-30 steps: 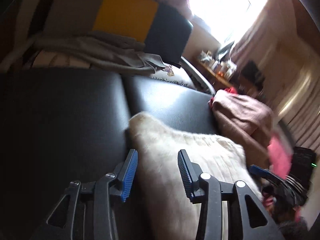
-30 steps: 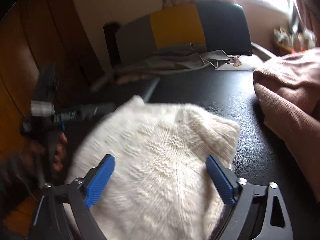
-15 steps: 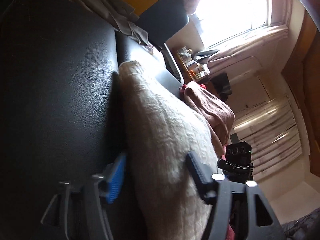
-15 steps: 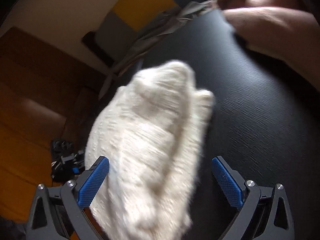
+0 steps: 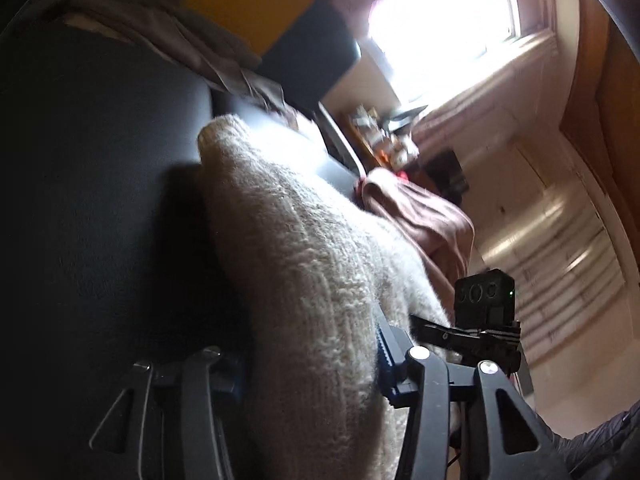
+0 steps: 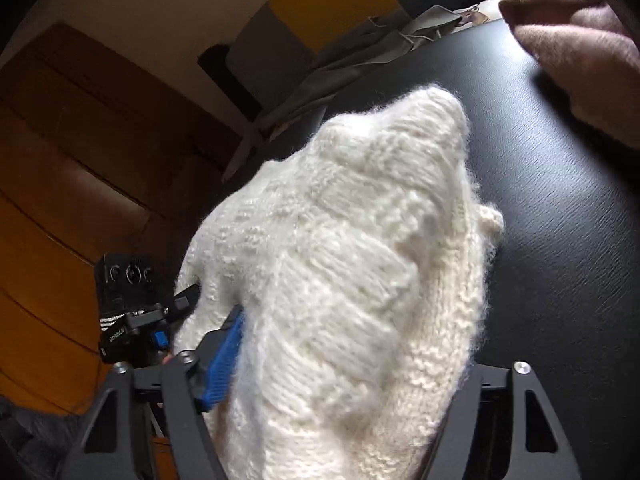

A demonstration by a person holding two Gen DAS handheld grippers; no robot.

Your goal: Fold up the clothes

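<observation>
Cream knitted sweater (image 6: 344, 280) lies bunched on a black padded surface (image 6: 560, 208), filling the space between the fingers of both handheld grippers. The right gripper (image 6: 336, 368) has its jaws closing around the thick wool, its blue pad (image 6: 224, 356) pressed into the knit on one side while the other pad is buried under the fabric. The left gripper (image 5: 308, 364) likewise has its jaws closing on a fold of the same sweater, one blue pad (image 5: 386, 364) against the wool; the opposite pad sits in shadow beside the garment. Beyond the right gripper's fingers and to their right rests a brown-pink garment (image 6: 580, 40). Farther ahead of both grippers, crumpled grey cloth (image 6: 360, 64) lies in front of a grey, yellow and dark cushion (image 6: 320, 12). A bright window (image 5: 440, 20) glows ahead of the left gripper.
</observation>
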